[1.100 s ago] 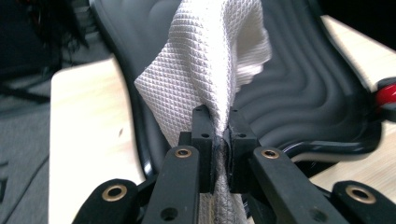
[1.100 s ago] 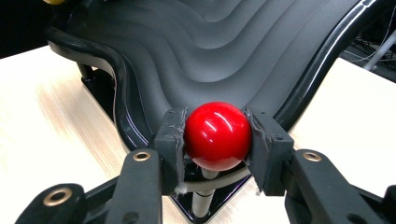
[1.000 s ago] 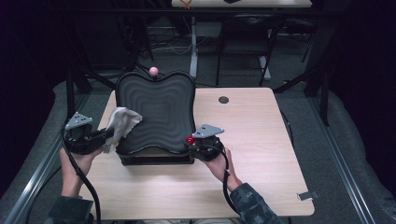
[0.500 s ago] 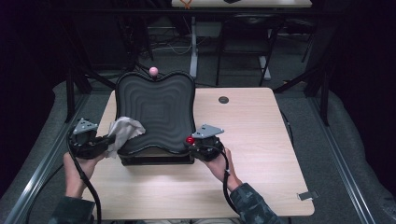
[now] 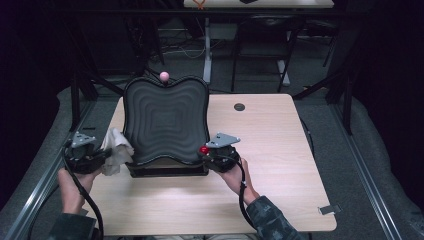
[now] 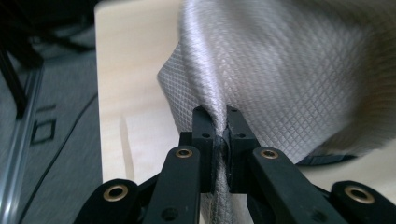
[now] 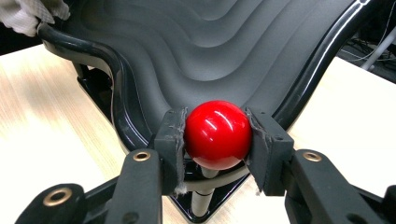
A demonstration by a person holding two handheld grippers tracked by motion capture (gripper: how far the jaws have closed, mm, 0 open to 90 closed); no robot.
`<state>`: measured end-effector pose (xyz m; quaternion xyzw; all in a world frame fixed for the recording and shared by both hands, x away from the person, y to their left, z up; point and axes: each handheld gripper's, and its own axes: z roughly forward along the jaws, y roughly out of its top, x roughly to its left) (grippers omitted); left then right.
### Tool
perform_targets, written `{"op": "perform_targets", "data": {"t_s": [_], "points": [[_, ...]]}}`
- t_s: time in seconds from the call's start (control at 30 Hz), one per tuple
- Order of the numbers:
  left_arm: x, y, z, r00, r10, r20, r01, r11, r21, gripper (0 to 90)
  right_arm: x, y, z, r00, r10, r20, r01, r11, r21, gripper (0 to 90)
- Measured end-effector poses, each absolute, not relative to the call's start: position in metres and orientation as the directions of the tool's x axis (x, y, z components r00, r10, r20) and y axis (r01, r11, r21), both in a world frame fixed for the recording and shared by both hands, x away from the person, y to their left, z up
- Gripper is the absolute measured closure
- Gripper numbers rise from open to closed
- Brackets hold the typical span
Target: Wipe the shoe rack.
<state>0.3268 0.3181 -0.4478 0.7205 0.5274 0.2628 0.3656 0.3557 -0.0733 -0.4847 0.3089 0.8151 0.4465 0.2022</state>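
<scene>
At nine o'clock of the black tray (image 5: 165, 120), the left gripper (image 5: 102, 159) has dropped off its surface to the counter (image 5: 280, 140) edge, fingers pinching the cloth (image 5: 116, 152); that wiping pass looks finished. Right fingers (image 7: 170, 140) clamp the red knob (image 7: 217, 134), steadying it.

text: none legible | labels: none | brands: none | numbers: none | signs: none

A wooden table (image 5: 280, 145) carries a black ridged board (image 5: 165, 122).
</scene>
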Motion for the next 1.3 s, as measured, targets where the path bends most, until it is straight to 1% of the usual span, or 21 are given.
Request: {"op": "perform_targets", "data": {"t_s": [0.07,0.13,0.23,0.37,0.6,0.7,0.77,0.93,1.0,1.03,1.07,1.1,1.17,1.2,1.3], "points": [[0.324,0.317,-0.441,0.328,0.943,-0.052,0.523,-0.135,0.841,84.8,0.356,-0.074,-0.485,-0.729,0.682,-0.051,0.322,0.408,0.854,59.6],[0.324,0.313,-0.438,0.358,0.931,-0.073,0.498,-0.124,0.858,84.6,0.356,-0.073,-0.485,-0.728,0.684,-0.052,0.322,0.408,0.854,59.7],[0.329,0.303,-0.44,0.397,0.915,-0.074,0.504,-0.15,0.851,84.1,0.356,-0.073,-0.485,-0.727,0.685,-0.051,0.324,0.408,0.854,59.7],[0.336,0.297,-0.447,0.413,0.908,-0.077,0.531,-0.172,0.83,83.2,0.356,-0.074,-0.485,-0.727,0.684,-0.052,0.323,0.409,0.853,59.6],[0.337,0.297,-0.447,0.427,0.902,-0.061,0.545,-0.203,0.814,84.0,0.356,-0.074,-0.485,-0.729,0.682,-0.052,0.323,0.411,0.853,59.7],[0.337,0.3,-0.444,0.452,0.888,-0.089,0.571,-0.211,0.793,84.0,0.356,-0.075,-0.485,-0.729,0.683,-0.054,0.325,0.413,0.851,59.7],[0.336,0.301,-0.444,0.463,0.882,-0.088,0.572,-0.221,0.79,84.1,0.356,-0.076,-0.485,-0.731,0.681,-0.045,0.328,0.409,0.851,59.7],[0.333,0.301,-0.442,0.437,0.898,-0.04,0.572,-0.244,0.783,84.3,0.355,-0.077,-0.485,-0.733,0.679,-0.041,0.33,0.408,0.851,59.8],[0.333,0.303,-0.443,0.396,0.918,0.023,0.596,-0.276,0.754,84.7,0.354,-0.077,-0.485,-0.732,0.681,-0.037,0.333,0.405,0.851,59.8],[0.333,0.305,-0.446,0.384,0.923,0.035,0.612,-0.282,0.739,84.7,0.353,-0.078,-0.484,-0.73,0.683,-0.038,0.336,0.407,0.85,59.8],[0.334,0.312,-0.451,0.384,0.922,-0.04,0.621,-0.227,0.75,84.7,0.352,-0.079,-0.484,-0.729,0.684,-0.038,0.338,0.407,0.849,59.8],[0.333,0.316,-0.452,0.381,0.922,-0.075,0.623,-0.195,0.758,84.7,0.351,-0.08,-0.484,-0.731,0.682,-0.038,0.338,0.41,0.847,59.8],[0.331,0.319,-0.449,0.373,0.924,-0.083,0.609,-0.176,0.773,84.7,0.351,-0.083,-0.483,-0.731,0.681,-0.04,0.341,0.415,0.844,59.8],[0.33,0.319,-0.445,0.375,0.922,-0.096,0.585,-0.155,0.796,84.6,0.35,-0.084,-0.483,-0.73,0.683,-0.035,0.346,0.413,0.843,59.8],[0.328,0.315,-0.439,0.38,0.921,-0.08,0.546,-0.154,0.823,84.6,0.346,-0.087,-0.482,-0.732,0.681,-0.031,0.349,0.414,0.84,59.8]]}}
